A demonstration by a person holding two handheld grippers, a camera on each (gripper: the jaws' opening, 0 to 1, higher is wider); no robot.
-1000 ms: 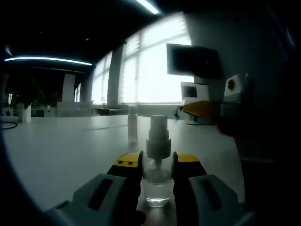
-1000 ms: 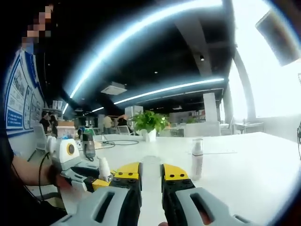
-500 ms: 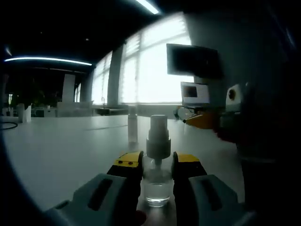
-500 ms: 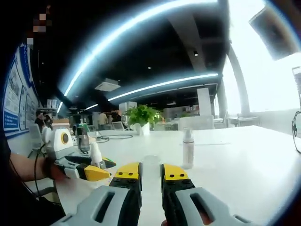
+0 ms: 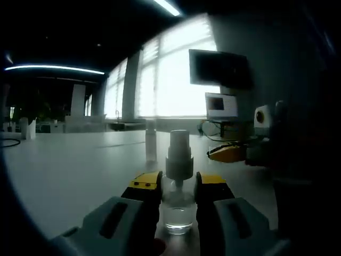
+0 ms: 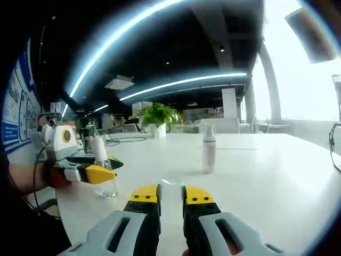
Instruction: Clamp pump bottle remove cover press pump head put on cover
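A small clear pump bottle (image 5: 178, 211) with a white pump head (image 5: 179, 154) stands on the white table (image 5: 69, 170), and my left gripper (image 5: 178, 184) is shut on its body. In the right gripper view the same bottle (image 6: 108, 186) sits in the left gripper (image 6: 100, 173) at the left, held by a person's hand. A slim pale cover (image 6: 209, 153) stands upright further out on the table; it is also in the left gripper view, cover (image 5: 151, 143). My right gripper (image 6: 171, 195) hangs low over the table, jaws close together with nothing between them. Its yellow tip, right gripper (image 5: 226, 153), lies right of the bottle.
A potted plant (image 6: 155, 114) and desks stand at the far end of the table. A dark wall screen (image 5: 218, 68) and a lit monitor (image 5: 221, 105) are behind the right gripper. Bare tabletop (image 6: 256, 181) stretches to the right of the cover.
My right gripper has dropped lower, its tip sinking toward table height beside the bottle. The left gripper and the clamped bottle have stayed still.
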